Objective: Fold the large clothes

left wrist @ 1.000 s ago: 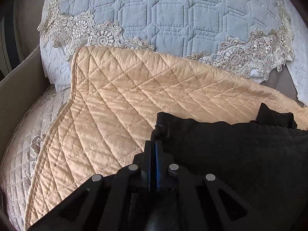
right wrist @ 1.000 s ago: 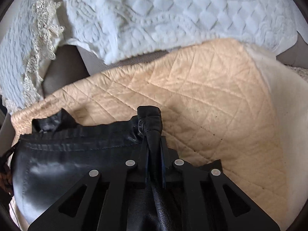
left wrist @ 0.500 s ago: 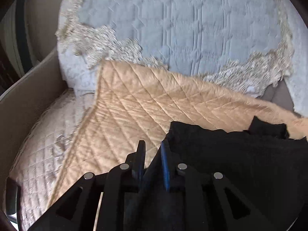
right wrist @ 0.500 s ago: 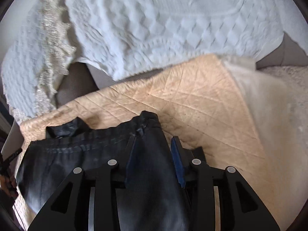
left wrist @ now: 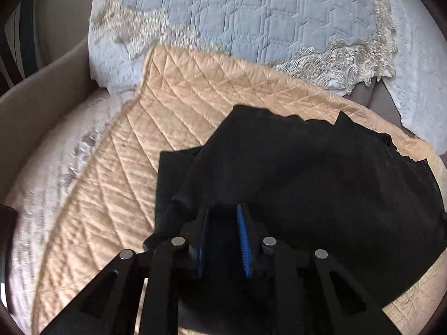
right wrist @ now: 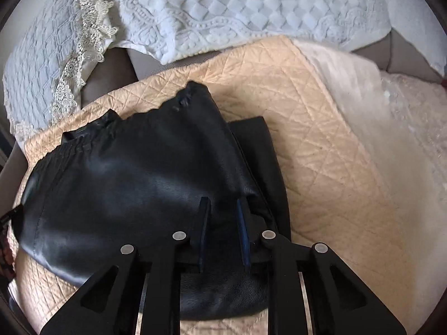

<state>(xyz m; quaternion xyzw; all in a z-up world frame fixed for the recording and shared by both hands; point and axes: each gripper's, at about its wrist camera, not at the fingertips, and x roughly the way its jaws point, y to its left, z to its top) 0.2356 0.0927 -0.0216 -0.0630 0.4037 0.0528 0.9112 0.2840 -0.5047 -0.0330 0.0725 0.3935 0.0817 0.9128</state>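
A black leather-look garment lies folded over itself on a tan quilted cover. Its gathered waistband points away from me in the right wrist view, with a lower layer sticking out at the side. My left gripper is open, hovering just above the garment's near left part, holding nothing. My right gripper is open too, above the garment's near right part, with nothing between its blue pads.
The tan cover lies on a sofa seat. A grey-blue quilted throw with lace trim and a white textured throw drape the backrest. The beige armrest is at left. A pale fleece underside shows right.
Both grippers were shut on the garment's waistband corners a second ago. They have opened, let go and pulled back toward me. The garment now rests on the cover.
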